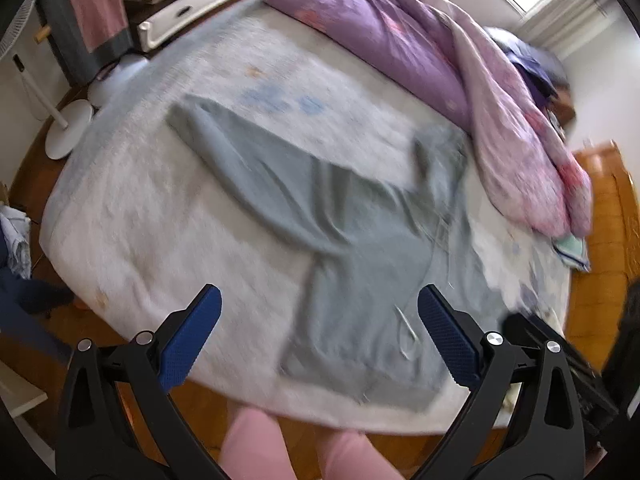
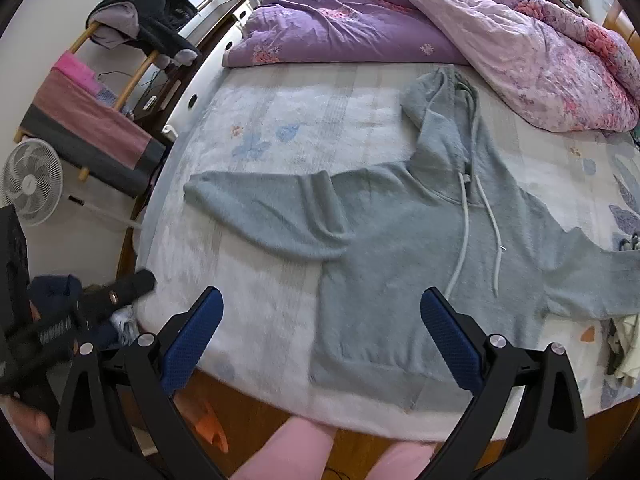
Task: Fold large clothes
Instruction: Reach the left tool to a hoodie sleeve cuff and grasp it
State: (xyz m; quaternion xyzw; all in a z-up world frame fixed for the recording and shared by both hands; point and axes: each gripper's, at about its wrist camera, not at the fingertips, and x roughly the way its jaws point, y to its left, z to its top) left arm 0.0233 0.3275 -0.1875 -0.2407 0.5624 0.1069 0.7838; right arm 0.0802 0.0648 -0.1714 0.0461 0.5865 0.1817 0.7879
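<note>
Sunlight fills the room, and the bed (image 2: 280, 120) holds a grey hoodie (image 2: 400, 260) lying flat below the purple quilt (image 2: 360, 20). Nothing looks folded yet. Left claw (image 1: 320, 336) and right claw (image 2: 320, 336) hang wide apart, holding nothing.

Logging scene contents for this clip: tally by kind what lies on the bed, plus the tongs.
Grey hoodie: 1
Purple-pink floral quilt: 1
Tongs, both open and empty: 2, left tongs, right tongs
Total: 4
A few small items at the bed's right edge are too unclear to count.
</note>
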